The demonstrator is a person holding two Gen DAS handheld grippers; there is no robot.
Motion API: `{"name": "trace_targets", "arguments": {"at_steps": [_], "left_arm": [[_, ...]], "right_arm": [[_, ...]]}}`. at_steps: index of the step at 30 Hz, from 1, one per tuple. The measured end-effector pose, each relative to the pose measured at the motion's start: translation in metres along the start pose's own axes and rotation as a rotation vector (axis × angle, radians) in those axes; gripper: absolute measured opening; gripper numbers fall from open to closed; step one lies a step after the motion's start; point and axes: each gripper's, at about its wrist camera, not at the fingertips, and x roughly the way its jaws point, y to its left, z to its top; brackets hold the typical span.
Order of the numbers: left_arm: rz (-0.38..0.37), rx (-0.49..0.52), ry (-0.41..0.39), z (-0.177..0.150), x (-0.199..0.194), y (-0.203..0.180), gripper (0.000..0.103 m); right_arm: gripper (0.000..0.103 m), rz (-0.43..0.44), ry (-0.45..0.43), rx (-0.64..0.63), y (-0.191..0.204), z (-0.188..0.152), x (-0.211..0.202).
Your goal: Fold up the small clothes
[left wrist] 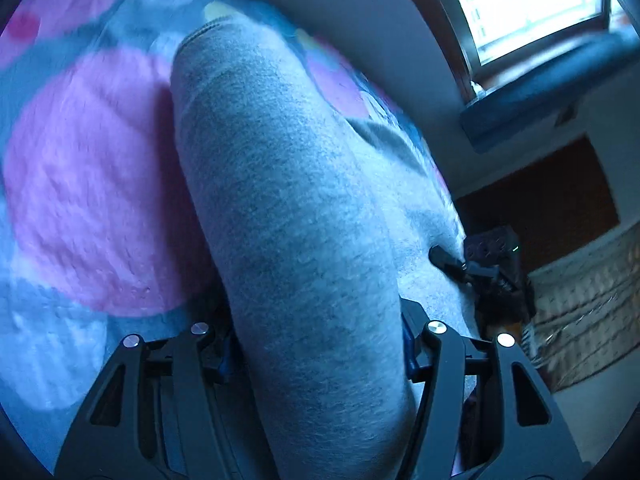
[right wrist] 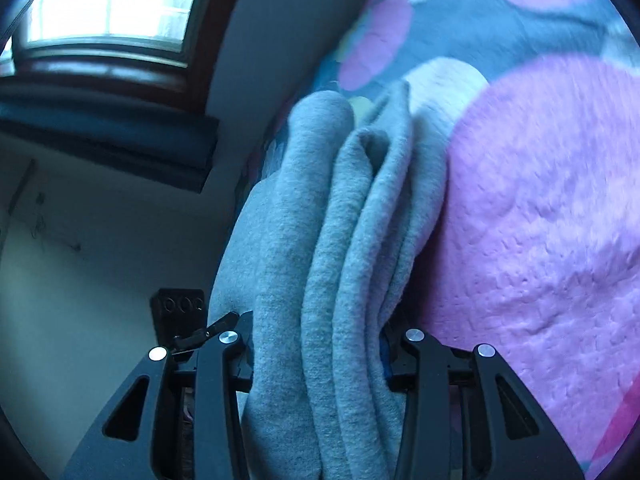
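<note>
Left wrist view showed the left tongs (left wrist: 320, 344) closed on a thick fold of the grey garment (left wrist: 288, 200), lifted above the flowered blanket (left wrist: 92, 184). The right tongs (right wrist: 320, 356) likewise pinched several bunched layers. The fold seemed mid-carry; next, both should lower together and lay the layers flat.

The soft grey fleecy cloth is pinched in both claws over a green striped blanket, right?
Almost. The soft grey fleecy cloth is pinched in both claws, left claw and right claw, but both wrist views show the blanket is blue-grey with big pink spots.
</note>
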Motion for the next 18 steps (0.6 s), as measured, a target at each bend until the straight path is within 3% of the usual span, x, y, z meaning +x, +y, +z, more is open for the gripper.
{"name": "trace_targets", "arguments": {"at_steps": [2,5,7,9,14,18], "left_arm": [[-0.02,-0.001,-0.012,0.0,0.003,0.0,0.069],[-0.021,0.001,-0.029,-0.008,-0.005,-0.007,0.074],[-0.023,-0.022,-0.04,-0.022,-0.018,-0.007,0.079],[-0.056,-0.022,-0.048,-0.037,-0.032,-0.007,0.084],[-0.117,-0.056,-0.004,-0.079,-0.044,0.0,0.09],[-0.113,-0.016,-0.017,-0.083,-0.045,-0.003,0.094]], "right_arm": [[0.043,0.014,0.011,0.015,-0.001,0.0,-0.003],[0.054,-0.014,0.035,0.03,0.008,-0.003,-0.014],[0.067,-0.045,0.031,0.01,0.016,-0.01,-0.027],[0.072,-0.062,0.031,-0.02,0.023,-0.021,-0.039],[0.078,-0.153,0.06,-0.059,0.019,-0.055,-0.057],[0.079,-0.13,0.048,-0.038,0.009,-0.076,-0.064]]}}
